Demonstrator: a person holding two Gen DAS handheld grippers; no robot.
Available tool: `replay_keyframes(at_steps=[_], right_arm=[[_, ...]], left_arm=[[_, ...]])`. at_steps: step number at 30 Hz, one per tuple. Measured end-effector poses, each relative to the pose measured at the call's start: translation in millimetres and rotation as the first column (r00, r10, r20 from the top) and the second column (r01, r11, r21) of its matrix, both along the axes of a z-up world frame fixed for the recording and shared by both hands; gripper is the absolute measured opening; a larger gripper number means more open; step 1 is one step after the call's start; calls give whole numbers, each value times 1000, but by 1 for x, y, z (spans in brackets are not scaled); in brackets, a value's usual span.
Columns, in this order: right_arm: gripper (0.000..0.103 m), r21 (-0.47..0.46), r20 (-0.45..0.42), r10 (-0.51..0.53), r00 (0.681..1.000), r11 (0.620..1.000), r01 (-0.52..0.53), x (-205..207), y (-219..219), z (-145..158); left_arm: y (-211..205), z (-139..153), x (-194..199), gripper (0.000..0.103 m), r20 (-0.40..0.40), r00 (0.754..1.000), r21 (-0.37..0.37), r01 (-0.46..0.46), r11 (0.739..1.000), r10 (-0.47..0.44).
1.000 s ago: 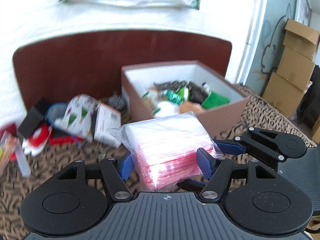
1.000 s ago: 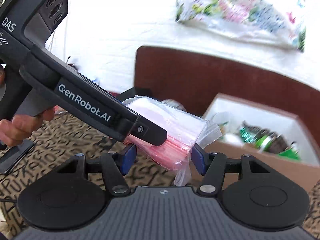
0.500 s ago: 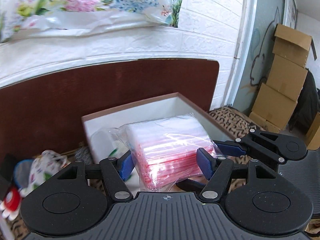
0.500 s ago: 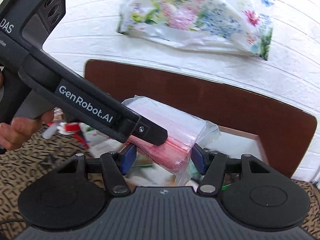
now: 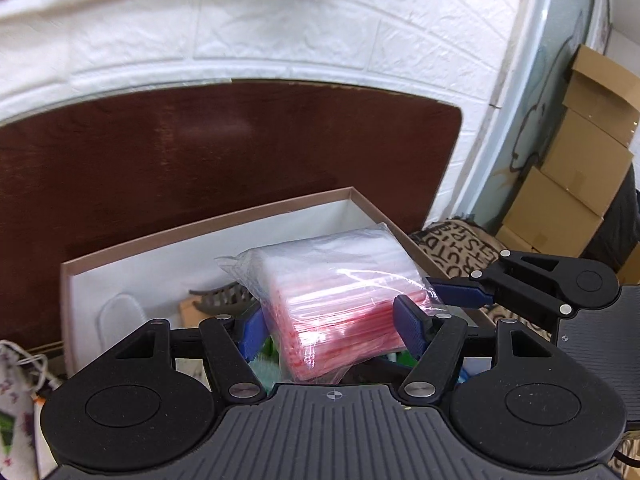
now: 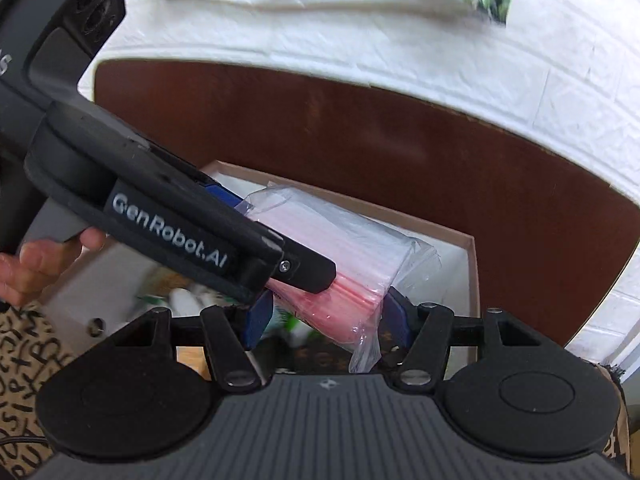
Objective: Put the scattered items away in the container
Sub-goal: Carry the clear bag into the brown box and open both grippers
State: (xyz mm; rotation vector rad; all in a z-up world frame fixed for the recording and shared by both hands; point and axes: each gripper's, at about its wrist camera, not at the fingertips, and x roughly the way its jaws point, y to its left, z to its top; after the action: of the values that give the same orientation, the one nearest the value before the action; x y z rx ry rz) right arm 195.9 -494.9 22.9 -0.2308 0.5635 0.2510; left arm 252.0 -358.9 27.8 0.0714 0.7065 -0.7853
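1. White brick-pattern wall (image 5: 320, 32) fills the top of both views, with a dark brown board (image 5: 200, 168) standing below it and stacked cardboard boxes (image 5: 580, 168) at the right edge of the left wrist view.
2. Your left claw (image 5: 332, 324) is clamped on the bag of zip pouches (image 5: 340, 300), its blue pads pressing both sides of the pack at the centre of the frame.
3. Your right claw (image 6: 326, 316) also has the same bag (image 6: 340, 272) between its blue pads; the plastic tail hangs down at the lower centre of the right wrist view.
4. That bag is held above the open container (image 5: 200, 232), a brown box with white inner walls, in the middle of both frames.
5. Inside the container you can see a dark hair clip (image 5: 224, 296) left of the bag, plus green and white items too blurred to name.
6. Your left hand (image 6: 36, 264) grips the tool at the left edge of the right wrist view.
7. Letter-print cloth (image 5: 460, 244) covers the surface right of the container.
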Motion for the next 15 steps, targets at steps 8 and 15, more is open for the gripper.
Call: replay_keyframes(at_steps=[8, 15], right_arm=[[65, -94, -71, -81, 994, 993, 75, 41, -11, -22], [93, -157, 31, -125, 992, 979, 128, 32, -1, -25]], left_arm=[[-37, -24, 37, 76, -20, 1000, 42, -5, 999, 6], [-32, -26, 26, 94, 81, 994, 65, -78, 995, 72]])
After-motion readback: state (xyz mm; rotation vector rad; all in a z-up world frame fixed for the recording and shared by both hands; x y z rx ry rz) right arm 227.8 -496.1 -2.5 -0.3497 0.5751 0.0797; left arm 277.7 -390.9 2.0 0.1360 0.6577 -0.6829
